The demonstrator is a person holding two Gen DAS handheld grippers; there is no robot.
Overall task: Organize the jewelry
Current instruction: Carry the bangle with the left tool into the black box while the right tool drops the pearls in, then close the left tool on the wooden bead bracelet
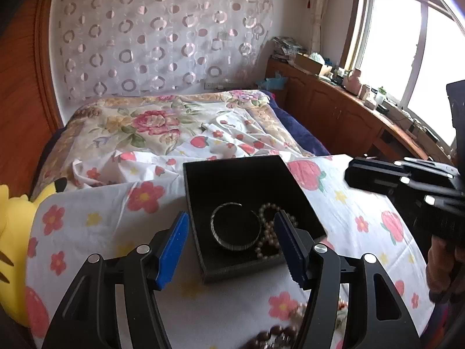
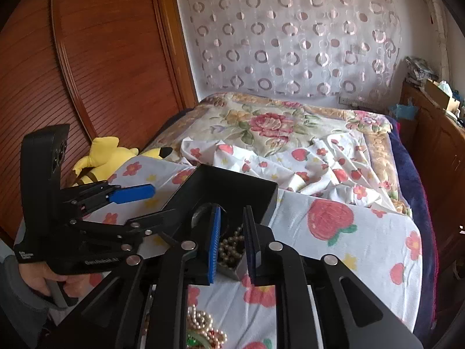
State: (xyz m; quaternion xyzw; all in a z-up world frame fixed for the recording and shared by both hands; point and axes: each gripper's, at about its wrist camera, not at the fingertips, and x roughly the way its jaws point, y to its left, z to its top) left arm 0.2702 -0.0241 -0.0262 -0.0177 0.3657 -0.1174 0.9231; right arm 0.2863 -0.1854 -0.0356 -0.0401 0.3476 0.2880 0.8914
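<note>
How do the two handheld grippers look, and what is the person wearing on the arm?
Both the left gripper and the right gripper are black, with angular linkage arms, silver round pins and flat blue ribbed pads. White lettering marks the left gripper's body. A grey sleeve covers the left arm.

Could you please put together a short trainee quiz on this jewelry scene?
1. True or false: the bangle lies outside the black box.
2. What lies beside the bangle inside the box? A) pearl string B) wristwatch C) hair clip
3. Whose jaws stand wider apart, the left gripper or the right gripper?

Key: 1. False, it lies inside the box. 2. A. 3. The left gripper; neither holds anything.
</note>
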